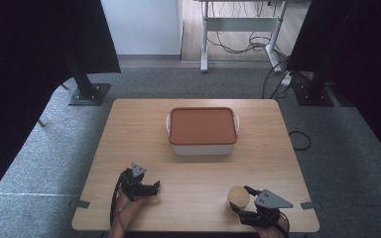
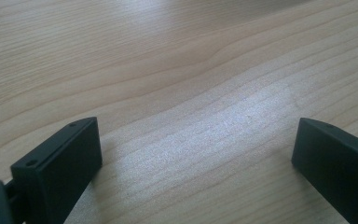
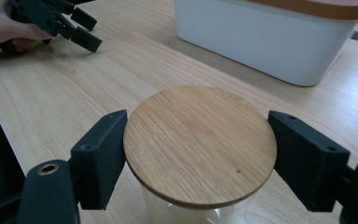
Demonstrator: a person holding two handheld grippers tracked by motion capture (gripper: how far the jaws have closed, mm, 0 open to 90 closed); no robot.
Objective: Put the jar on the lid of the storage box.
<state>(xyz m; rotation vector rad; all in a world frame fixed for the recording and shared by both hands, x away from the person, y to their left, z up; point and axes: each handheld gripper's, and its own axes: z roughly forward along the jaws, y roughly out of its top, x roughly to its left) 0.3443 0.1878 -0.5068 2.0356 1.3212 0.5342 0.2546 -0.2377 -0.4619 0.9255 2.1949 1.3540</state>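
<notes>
Right gripper (image 3: 198,154) fingers clasp the bamboo lid (image 3: 199,143) of a glass jar (image 1: 238,199); left gripper (image 2: 196,154) fingers spread, released, above bare desk (image 2: 177,70).

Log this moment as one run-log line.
right gripper: jaws around jar lid, left jaw touching | left gripper: open, above bare table | box: lid on, mid-table

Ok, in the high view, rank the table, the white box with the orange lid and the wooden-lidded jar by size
1. table
2. white box with the orange lid
3. wooden-lidded jar, plainly smallest though it stands nearest the camera, between the right tool jaws.
</notes>
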